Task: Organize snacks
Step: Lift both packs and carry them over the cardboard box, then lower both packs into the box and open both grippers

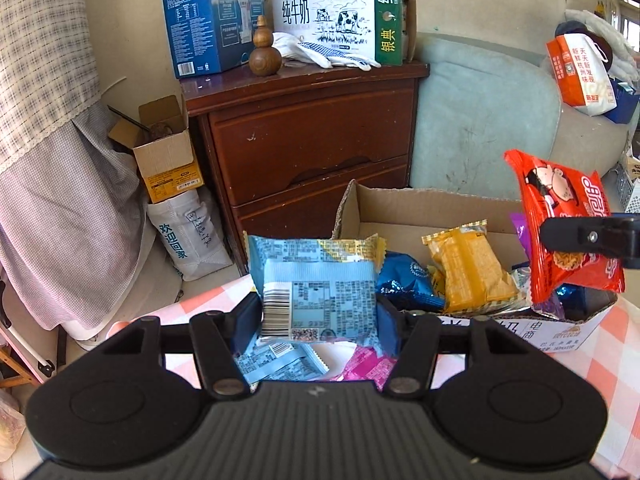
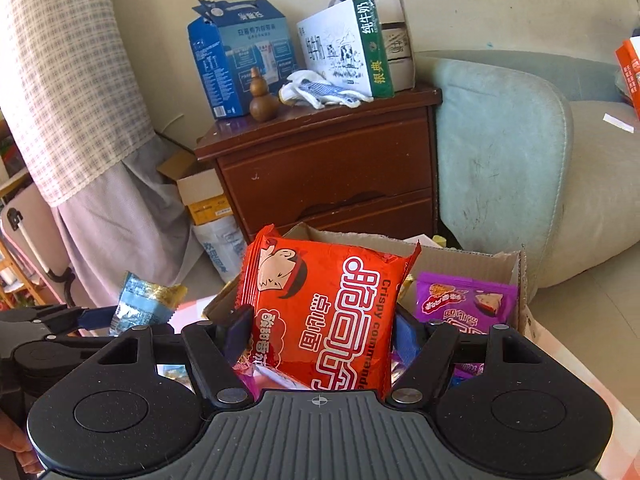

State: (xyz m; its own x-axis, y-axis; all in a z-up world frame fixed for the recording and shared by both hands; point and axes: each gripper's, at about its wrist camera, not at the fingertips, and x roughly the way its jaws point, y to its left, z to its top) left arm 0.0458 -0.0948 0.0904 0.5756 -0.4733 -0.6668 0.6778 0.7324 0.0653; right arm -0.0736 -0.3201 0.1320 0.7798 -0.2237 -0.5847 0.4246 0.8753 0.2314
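My left gripper [image 1: 318, 312] is shut on a light blue snack packet [image 1: 320, 292], held up off the checked tablecloth with its barcode side facing the camera. My right gripper [image 2: 320, 334] is shut on a red crispy noodle packet [image 2: 332, 312], lifted in front of the open cardboard box [image 2: 472, 258]. In the left wrist view that red packet [image 1: 568, 224] hangs at the right over the cardboard box [image 1: 424, 204], with a black finger [image 1: 580, 236] across it. Inside the box lie a yellow packet [image 1: 468, 268], a dark blue packet [image 1: 408, 280] and a purple packet [image 2: 464, 300].
Another light blue packet [image 1: 276, 364] and a pink packet [image 1: 366, 366] lie on the pink checked tablecloth [image 1: 608, 360] below the left gripper. Behind the table stand a brown drawer cabinet [image 1: 304, 140] with milk cartons on top, and a pale green sofa [image 1: 480, 120].
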